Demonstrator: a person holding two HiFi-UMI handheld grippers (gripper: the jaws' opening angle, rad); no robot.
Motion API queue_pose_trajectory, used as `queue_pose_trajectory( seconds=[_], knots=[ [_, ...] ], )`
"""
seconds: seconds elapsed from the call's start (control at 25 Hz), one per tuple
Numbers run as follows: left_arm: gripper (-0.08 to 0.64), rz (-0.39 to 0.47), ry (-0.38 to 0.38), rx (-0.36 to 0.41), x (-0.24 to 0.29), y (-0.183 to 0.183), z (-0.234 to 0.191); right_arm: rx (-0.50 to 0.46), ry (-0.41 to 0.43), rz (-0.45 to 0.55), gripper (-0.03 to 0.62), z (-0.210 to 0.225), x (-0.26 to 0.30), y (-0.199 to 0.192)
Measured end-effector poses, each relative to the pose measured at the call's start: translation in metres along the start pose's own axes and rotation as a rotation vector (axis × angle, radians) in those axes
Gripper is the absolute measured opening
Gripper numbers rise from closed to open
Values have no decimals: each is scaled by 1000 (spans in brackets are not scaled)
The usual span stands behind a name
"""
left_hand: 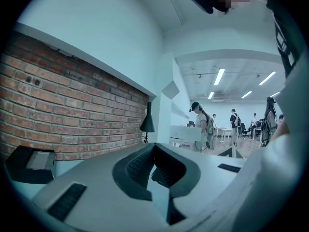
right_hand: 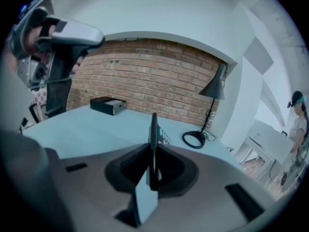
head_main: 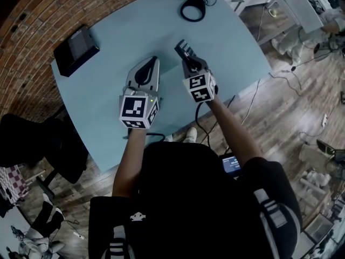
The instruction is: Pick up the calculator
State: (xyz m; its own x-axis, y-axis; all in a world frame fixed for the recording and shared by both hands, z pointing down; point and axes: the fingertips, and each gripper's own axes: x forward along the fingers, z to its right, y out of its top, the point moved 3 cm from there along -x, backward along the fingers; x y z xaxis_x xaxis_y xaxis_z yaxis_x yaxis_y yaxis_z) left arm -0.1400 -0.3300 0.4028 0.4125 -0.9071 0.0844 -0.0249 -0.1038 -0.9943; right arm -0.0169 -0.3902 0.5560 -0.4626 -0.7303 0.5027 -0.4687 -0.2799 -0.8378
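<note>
Well, off to the left a black box (head_main: pixel 75 50) sits near the corner of the pale blue table (head_main: pixel 108 101), close to the brick wall (head_main: pixel 32 26). Next comes the left gripper (head_main: pixel 152 62), held out level over the middle of the table. Its jaws look pressed together at the tips with nothing between them, though the dark pads make that meeting hard to see for sure.

Just beside it, the right gripper (head_main: pixel 190 63) points forward and somewhat down. Its jaws are pinching the calculator (head_main: pixel 185 49), which stands on edge between the pads, thin side toward the gripper's camera, with a strip of its keys showing on the right face. The far end of the calculator sticks out past the jaw tips toward the back of the table, and it seems to hang clear of the tabletop.

Farther back, near the table's far edge, the round base of a lamp (head_main: pixel 193 7) rests with its cord looped beside it, well apart from both grippers.
</note>
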Motion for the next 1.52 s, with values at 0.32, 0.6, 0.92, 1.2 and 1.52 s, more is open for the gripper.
queue_pose_trajectory(
  seconds=[0.32,0.6,0.92,1.2,1.52],
  knots=[
    [9,21,10,8,-1,6,13,82,13,162,54,11,-37,53],
    [9,49,38,4,-4,16,21,97,33,288,54,13,-76,92],
    [9,66,55,13,-5,22,38,92,56,374,54,17,-108,110],
    [9,71,60,27,-6,24,63,117,82,427,54,23,-135,118],
    [8,78,82,18,-14,22,87,105,113,462,54,25,-163,118]
  ],
)
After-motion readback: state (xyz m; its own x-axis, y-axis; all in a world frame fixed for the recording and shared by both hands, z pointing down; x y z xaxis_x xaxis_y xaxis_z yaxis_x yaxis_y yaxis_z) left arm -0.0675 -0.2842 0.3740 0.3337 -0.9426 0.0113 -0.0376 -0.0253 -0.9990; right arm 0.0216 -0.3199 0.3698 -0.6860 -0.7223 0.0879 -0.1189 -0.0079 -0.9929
